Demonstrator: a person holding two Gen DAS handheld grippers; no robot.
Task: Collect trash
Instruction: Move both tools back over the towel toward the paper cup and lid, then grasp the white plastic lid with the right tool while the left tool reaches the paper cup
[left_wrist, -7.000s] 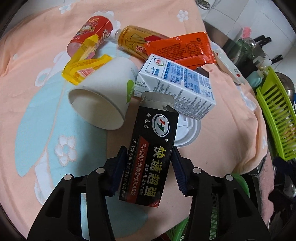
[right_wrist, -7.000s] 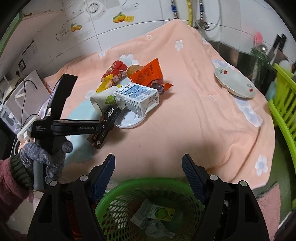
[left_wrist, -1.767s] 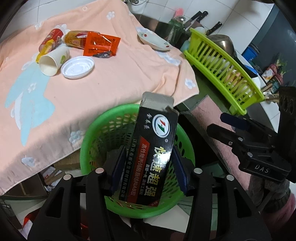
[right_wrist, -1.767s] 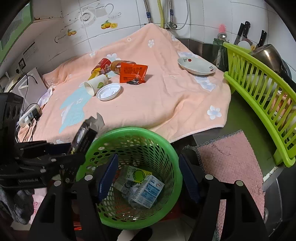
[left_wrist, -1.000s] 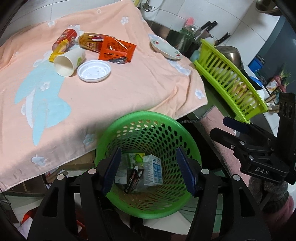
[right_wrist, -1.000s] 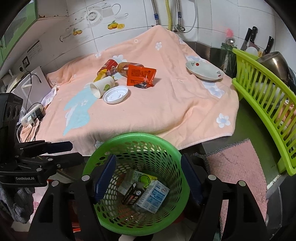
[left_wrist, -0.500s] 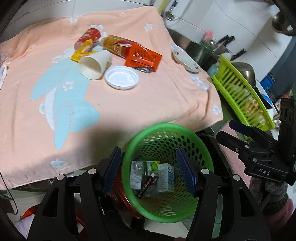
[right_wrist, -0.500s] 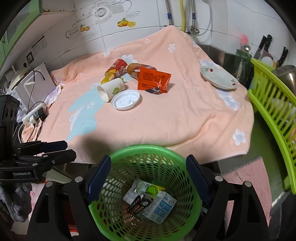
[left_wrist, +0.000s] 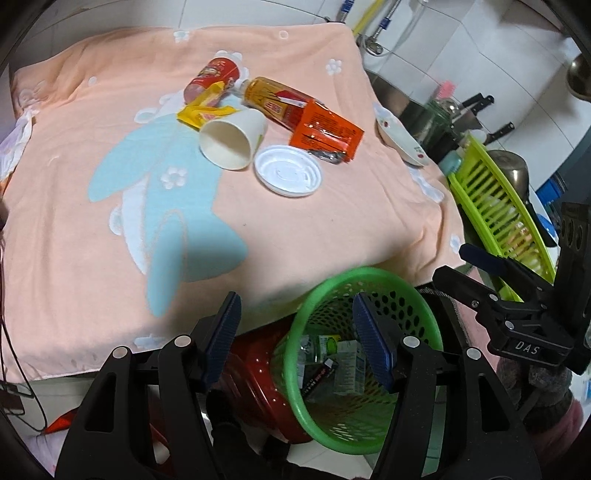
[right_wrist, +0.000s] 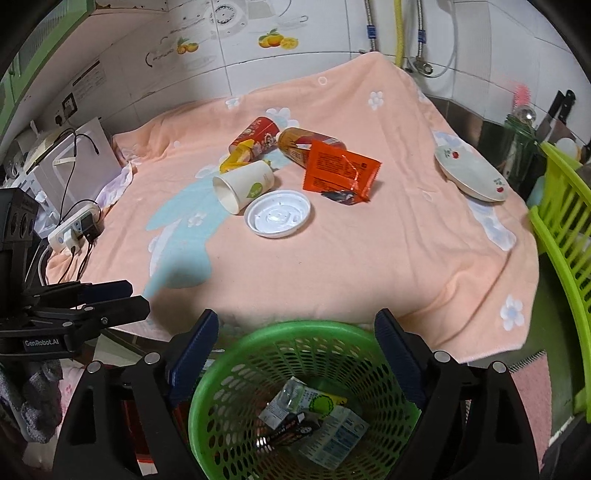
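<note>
A: We log both tools empty. Left gripper (left_wrist: 295, 328) stands spread, nothing between its pads. Right gripper (right_wrist: 295, 354) has its jaws opening wider, also nothing between them. Both sit above the green basket (right_wrist: 236, 369).

B: Basket contents: a black carton (right_wrist: 286, 430), a white-and-blue carton (right_wrist: 334, 441), some crumpled wrapper. Remaining trash lies well apart from us on the peach towel (right_wrist: 369, 266): paper cup (right_wrist: 245, 184) on its side, white lid (right_wrist: 279, 213) just beside it, orange packet (right_wrist: 340, 170), amber bottle (right_wrist: 299, 144), red can (right_wrist: 255, 136), yellow wrapper (right_wrist: 236, 158).

A: Our risks, as we judge them. The lid is flat and thin; pads may slide over it and drag the towel instead.

B: We add: the cup is light and lying open-mouthed, so a hard pinch could crush it or roll it into the wrapper.

A: The packet overlaps the bottle. Grabbing one may shift the other toward the plate (right_wrist: 469, 173).

B: Also both tools converging on one cluster could collide.
</note>
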